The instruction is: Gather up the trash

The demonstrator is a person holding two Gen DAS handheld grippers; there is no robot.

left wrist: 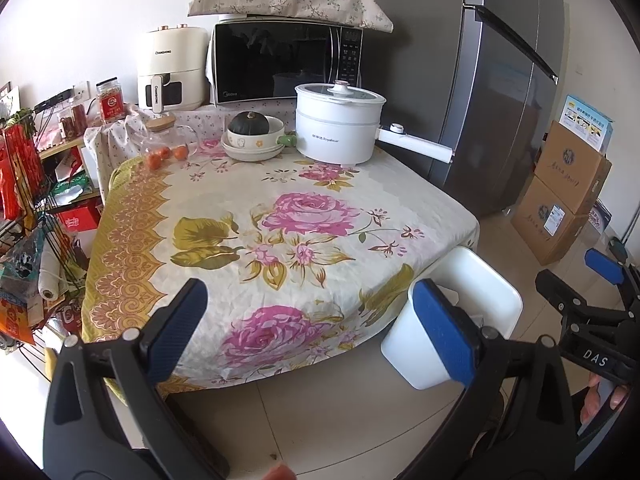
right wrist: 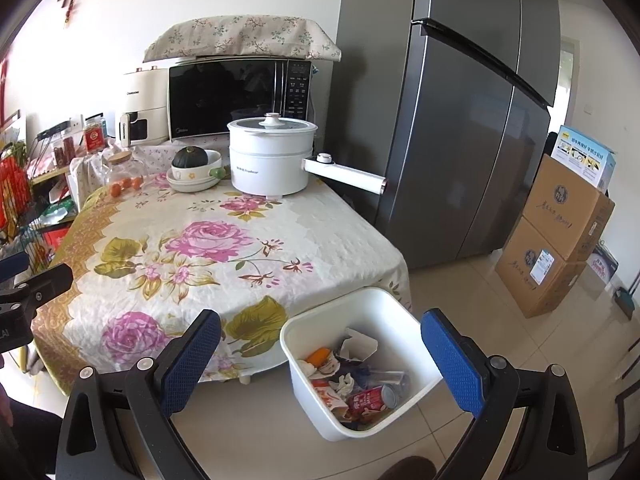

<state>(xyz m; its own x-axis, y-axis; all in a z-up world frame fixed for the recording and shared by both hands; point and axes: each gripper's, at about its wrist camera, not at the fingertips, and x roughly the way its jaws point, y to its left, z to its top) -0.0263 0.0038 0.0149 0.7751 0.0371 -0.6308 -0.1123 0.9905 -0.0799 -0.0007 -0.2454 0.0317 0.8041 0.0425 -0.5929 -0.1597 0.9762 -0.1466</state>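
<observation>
fingers: both grippers spread, holding nothing
left gripper [left wrist: 308, 320]: over tablecloth [left wrist: 280, 216]
right gripper [right wrist: 320, 356]: above bin [right wrist: 404, 320]
trash [right wrist: 360, 384]: in bin, 6 o'clock of table
risk: stray swing tips bin, spills can [right wrist: 372, 400]

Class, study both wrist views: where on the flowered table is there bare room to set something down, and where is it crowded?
The free patch is the tablecloth's front and middle, bordered by the near edge, the gold border and the white electric pot. The back is crowded: pot, bowls with a squash, glass jar, then microwave and air fryer. The white bin on the floor holds trash.
</observation>
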